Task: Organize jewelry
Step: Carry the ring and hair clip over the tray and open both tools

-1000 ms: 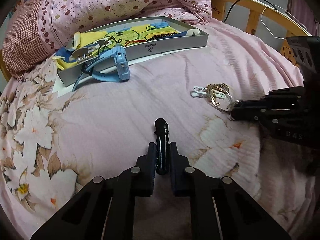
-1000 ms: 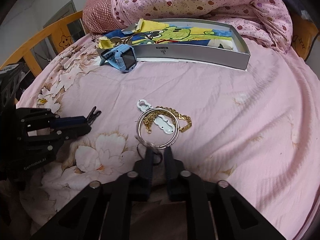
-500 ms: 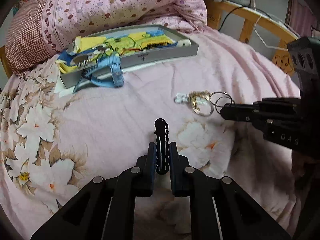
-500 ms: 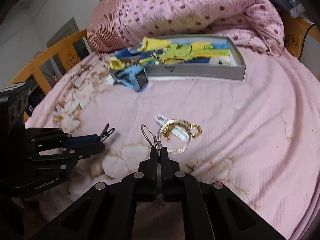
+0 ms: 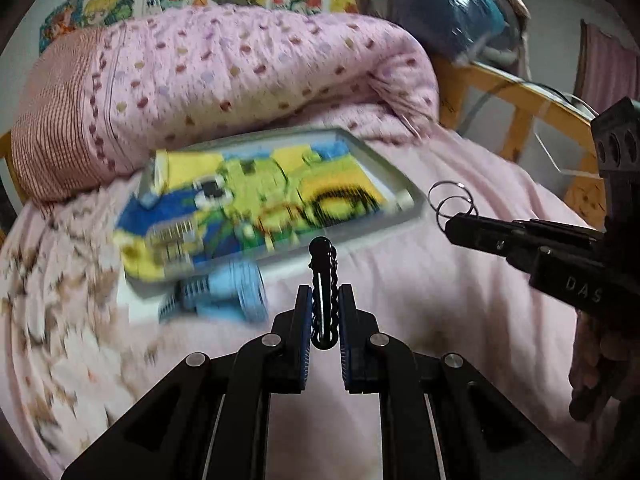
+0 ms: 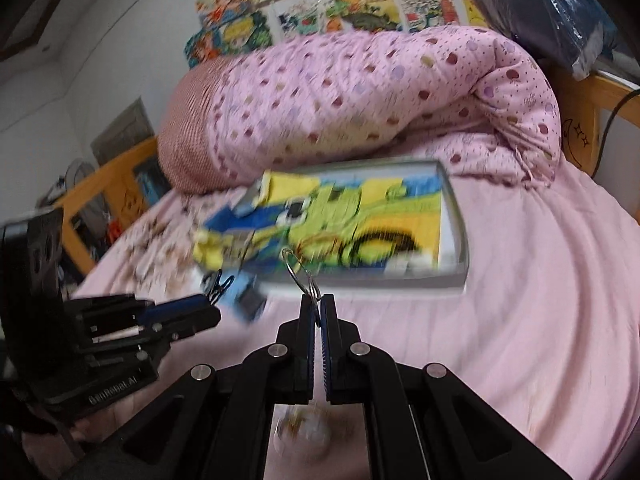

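Note:
My left gripper is shut on a black hair clip, which sticks up and forward from its pads above the pink bed. My right gripper is shut on thin silver rings, held in the air. In the left wrist view the right gripper comes in from the right with the rings. The right wrist view has the left gripper and the clip at the left. Ahead lies a grey tray with a yellow and blue lining. A blurred bangle with a gold chain lies on the bed below.
A blue watch rests against the tray's near edge. A rolled pink dotted quilt and a red checked pillow lie behind the tray. A wooden bed rail runs on the right, with a blue wrapped bundle above it.
Both grippers have risen off the bed and moved toward the tray. The right one shut on the silver rings and lifted them away from the bangle; the left carried the clip up.

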`<state>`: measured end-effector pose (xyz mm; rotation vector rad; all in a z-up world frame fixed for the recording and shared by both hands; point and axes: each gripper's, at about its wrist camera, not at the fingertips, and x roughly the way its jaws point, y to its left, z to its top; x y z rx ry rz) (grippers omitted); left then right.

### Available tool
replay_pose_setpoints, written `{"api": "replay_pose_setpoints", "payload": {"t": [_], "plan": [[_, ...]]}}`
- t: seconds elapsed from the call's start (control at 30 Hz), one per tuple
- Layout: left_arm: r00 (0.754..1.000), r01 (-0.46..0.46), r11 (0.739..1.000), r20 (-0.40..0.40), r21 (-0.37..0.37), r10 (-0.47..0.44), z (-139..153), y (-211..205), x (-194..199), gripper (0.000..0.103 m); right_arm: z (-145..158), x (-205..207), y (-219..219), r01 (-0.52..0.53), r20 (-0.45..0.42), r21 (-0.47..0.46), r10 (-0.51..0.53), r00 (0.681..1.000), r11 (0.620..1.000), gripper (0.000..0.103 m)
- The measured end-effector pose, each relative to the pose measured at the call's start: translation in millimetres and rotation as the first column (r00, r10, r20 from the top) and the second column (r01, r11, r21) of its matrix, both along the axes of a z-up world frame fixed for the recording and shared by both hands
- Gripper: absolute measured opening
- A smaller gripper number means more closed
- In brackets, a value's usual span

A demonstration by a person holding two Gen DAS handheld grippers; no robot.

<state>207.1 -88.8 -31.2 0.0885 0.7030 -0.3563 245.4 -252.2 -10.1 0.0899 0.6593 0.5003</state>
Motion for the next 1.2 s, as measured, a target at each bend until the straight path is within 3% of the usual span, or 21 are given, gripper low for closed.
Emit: {"api": "replay_pose_setpoints", "payload": {"t": [0.2, 0.4, 0.63, 0.9, 1.2], "plan": [[0.995, -0.074, 0.997, 0.062, -0.007, 0.074, 6.2, -0.8, 54.9, 0.01, -4.9, 58.6, -5.9, 0.045, -0.008, 0.019, -0.045, 0.999, 0.999, 0.003], [0.993, -0.12, 0.991, 0.0, -0.055, 0.12, -11.9, 3.0, 99.3, 0.01, -28.8, 91.3, -2.5, 0.056, -0.055, -0.016, -0.057, 0.997, 0.998, 0.003], [0.984, -0.152, 0.984, -0.103, -0.093, 0.142, -28.8, -0.8, 120.1, 0.01, -57.4, 100.5, -9.7, 0.091, -0.122, -0.032, -0.095, 0.988, 0.995, 0.004], [0.965, -0.189, 0.975, -0.208, -0.117, 0.162, -41.0, 3.5, 131.1, 0.01, -57.5, 98.6, -16.2, 0.095, -0.131, -0.015, -0.096, 0.987, 0.995, 0.004], [0.965, -0.183, 0.961, -0.227, -0.207, 0.135, -35.0, 13.8, 129.6, 0.013, -46.9, 89.6, -29.8, 0.144, -0.112, -0.007, -0.144, 0.983, 0.99, 0.007]]}}
